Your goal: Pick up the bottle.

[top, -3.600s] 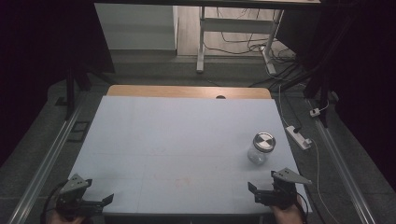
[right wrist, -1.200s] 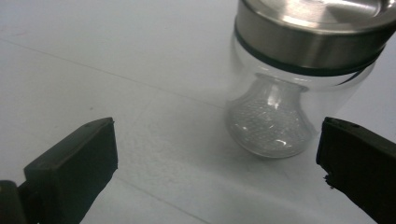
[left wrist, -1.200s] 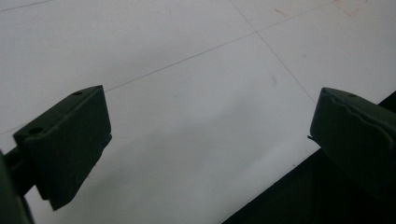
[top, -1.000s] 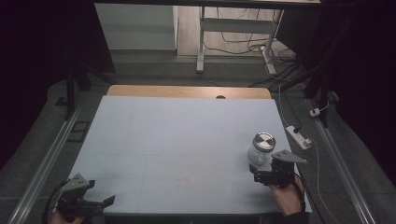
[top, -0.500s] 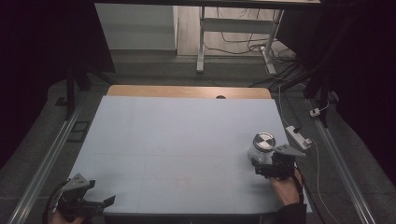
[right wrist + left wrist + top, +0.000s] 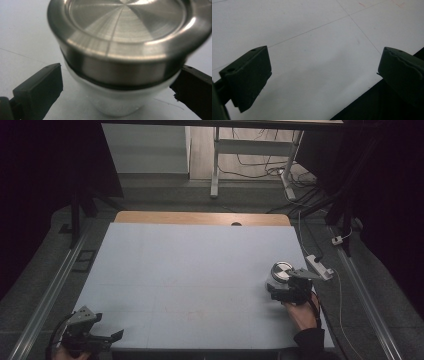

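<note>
Left black two-jaw gripper point(image 6: 95, 340) at near-left corner of pale blue-grey table mat point(image 6: 200, 270), jaws spread wide, nothing between. Right black gripper point(image 6: 272, 291) at right side, jaws apart around frosted white jar with brushed steel lid point(image 6: 127, 50), upright, not pinched.

— Item: jar point(image 6: 280, 276), one, upright on the white table top point(image 6: 190, 270), near its right edge.
— Body: clear or whitish, narrowing toward the base point(image 6: 117, 105).
— Lid point(image 6: 130, 30): brushed metal, round, shallow recessed centre, seated level; dark ring beneath.
— Placement: between the spread jaws of the right gripper point(image 6: 117, 86), not touching either.
</note>
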Demonstrator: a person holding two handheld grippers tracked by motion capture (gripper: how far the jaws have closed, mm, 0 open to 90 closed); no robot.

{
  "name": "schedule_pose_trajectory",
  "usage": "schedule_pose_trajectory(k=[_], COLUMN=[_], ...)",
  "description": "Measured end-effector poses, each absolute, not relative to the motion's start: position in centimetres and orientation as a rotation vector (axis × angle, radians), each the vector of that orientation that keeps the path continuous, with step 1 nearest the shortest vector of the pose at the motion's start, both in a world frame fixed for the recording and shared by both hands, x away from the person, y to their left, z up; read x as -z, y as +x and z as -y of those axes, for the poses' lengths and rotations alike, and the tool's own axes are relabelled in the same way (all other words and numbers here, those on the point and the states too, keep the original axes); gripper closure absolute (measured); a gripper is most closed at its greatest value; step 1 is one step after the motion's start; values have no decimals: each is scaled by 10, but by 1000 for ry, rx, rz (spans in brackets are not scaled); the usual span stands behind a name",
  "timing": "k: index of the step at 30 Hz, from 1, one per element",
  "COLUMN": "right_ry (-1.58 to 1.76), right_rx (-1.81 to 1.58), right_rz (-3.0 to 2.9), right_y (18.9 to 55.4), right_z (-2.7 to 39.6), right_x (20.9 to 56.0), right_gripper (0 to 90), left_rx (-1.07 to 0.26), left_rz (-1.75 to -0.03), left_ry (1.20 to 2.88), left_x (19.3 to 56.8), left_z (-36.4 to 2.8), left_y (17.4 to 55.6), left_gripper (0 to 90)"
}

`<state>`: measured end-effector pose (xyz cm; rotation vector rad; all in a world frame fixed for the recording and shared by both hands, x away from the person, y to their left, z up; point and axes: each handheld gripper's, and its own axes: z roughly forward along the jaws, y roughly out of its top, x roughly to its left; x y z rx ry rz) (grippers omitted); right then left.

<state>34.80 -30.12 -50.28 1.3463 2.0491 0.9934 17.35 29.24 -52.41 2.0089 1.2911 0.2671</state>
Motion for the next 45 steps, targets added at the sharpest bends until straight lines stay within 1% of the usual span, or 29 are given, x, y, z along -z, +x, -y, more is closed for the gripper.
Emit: schedule_pose_trajectory(k=[12, 14, 18, 19, 35, 45], right_ry=[1338, 1335, 1328, 1322, 1317, 1254], right_rx=[-990, -992, -1001, -995, -979, -1015], right_rz=[-2033, -2021, -2025, -2027, -2048, -2057], right_y=[356, 357, 356, 355, 354, 346], right_z=[297, 297, 298, 298, 297, 286], right_x=[503, 502, 500, 500, 497, 485], right_gripper=[0, 29, 137, 141, 151, 151], left_rx=[-265, -265, -265, -265, -266, -266], left_rz=[-1291, -1291, -1291, -1291, -1290, -1290], left_ry=[2011, 2011, 2012, 2012, 2012, 2011], left_x=[524, 524, 524, 524, 524, 524], left_z=[-292, -292, -292, -292, -292, -292], left_y=[174, 174, 174, 174, 173, 173], left_gripper=[0, 0, 0, 0, 0, 0])
